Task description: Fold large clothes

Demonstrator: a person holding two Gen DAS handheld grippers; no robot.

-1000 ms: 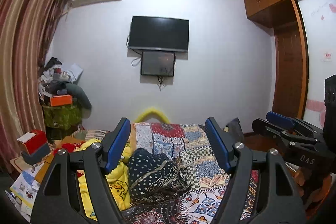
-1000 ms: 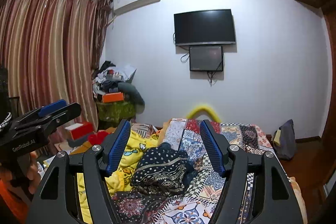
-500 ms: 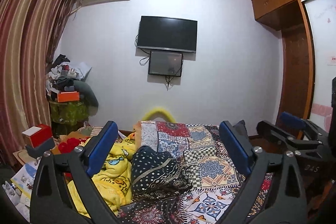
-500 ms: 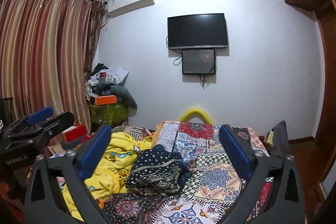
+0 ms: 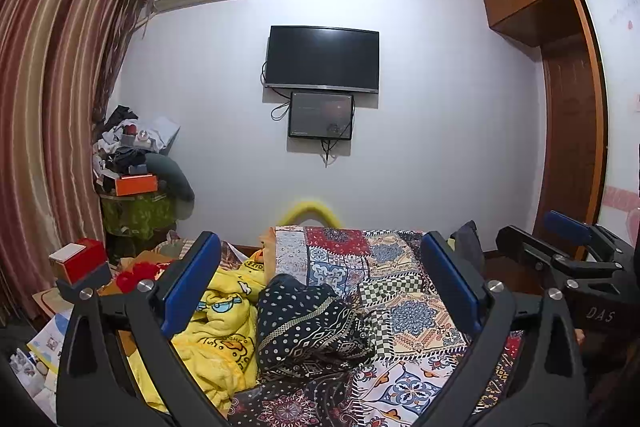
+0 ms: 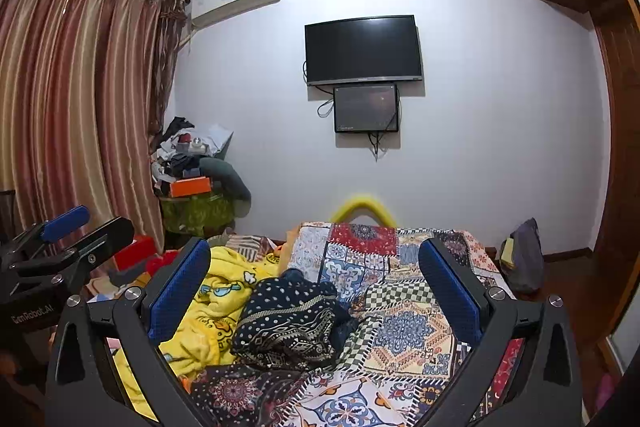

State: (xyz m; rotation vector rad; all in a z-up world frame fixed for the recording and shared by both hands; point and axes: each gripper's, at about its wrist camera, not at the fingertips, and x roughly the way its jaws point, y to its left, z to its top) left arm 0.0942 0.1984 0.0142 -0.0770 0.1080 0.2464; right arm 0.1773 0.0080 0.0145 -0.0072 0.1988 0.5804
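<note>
Both tools held above the near end of the bed (image 5: 400, 267), looking down its length. Left tool (image 5: 320, 291) spread wide, nothing between its pads. Right tool (image 6: 316, 291) likewise released and empty; in the left view it also shows at 3 o'clock.

Garment (image 5: 308, 323): dark, dotted, crumpled in a heap on the quilt (image 5: 404, 315), centre of both views, between each tool's fingers but well below and ahead of them. No contact. Yellow blanket (image 5: 216, 327) lies bunched against it at 9 o'clock. More dark patterned cloth (image 6: 240, 395) at 6 o'clock; cannot tell if it belongs to the garment.

Risks, as I judge them:
- Heap hides edges and corners. A pinch into the middle would likely lift several layers, and the piece would not open flat.
- Blanket touches the garment; a low grab on that side could drag both.
- Quilt is busy-patterned and soft; a deep pinch could catch it too.
- Tools are close together; reaching for one spot could make them collide.
</note>
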